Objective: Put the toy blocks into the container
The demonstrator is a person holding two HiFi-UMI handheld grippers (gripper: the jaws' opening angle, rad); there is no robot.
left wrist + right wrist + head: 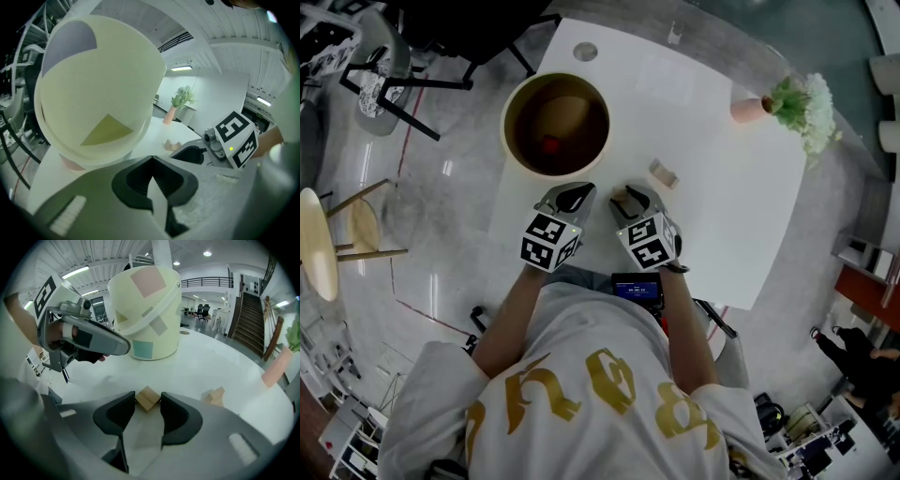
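One wooden block [147,398] clamped between right gripper [148,405] tips — second block [213,396] just right of it; left gripper [151,164] closed, empty, beside bucket [93,89].

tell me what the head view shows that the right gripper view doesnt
Only the head view: the inside of the container, with a red block at its bottom, and the person's shirt. Only the right gripper view: the right gripper, its jaws closed on a wooden block, and coloured squares on the container's outer wall. Both: the container, the left gripper, a second wooden block on the white table, the pink vase.
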